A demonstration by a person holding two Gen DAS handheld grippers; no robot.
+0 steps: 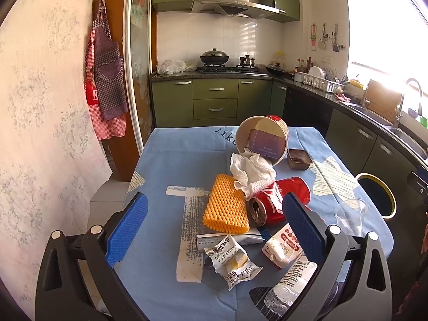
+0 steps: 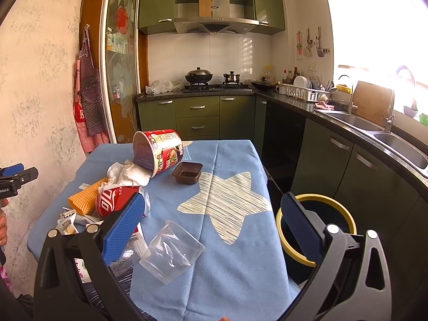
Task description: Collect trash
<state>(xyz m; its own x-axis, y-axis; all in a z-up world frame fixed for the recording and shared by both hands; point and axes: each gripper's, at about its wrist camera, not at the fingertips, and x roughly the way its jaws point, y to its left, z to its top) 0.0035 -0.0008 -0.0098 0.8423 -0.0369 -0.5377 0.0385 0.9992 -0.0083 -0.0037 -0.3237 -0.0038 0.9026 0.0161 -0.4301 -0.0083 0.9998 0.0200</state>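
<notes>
Beside table (image 2: 235, 281), bin (image 2: 345, 214) waits for trash. L gripper (image 1: 214, 214), R gripper (image 2: 211, 220): both spread, empty. Can (image 1: 281, 198) nearest L, ready for pickup.

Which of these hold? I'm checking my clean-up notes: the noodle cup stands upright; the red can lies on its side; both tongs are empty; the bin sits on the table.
1. The noodle cup stands upright: false, it lies tipped over.
2. The red can lies on its side: true.
3. Left tongs and right tongs are open and empty: true.
4. The yellow-rimmed bin sits on the table: false, it stands beside it, lower down.
</notes>
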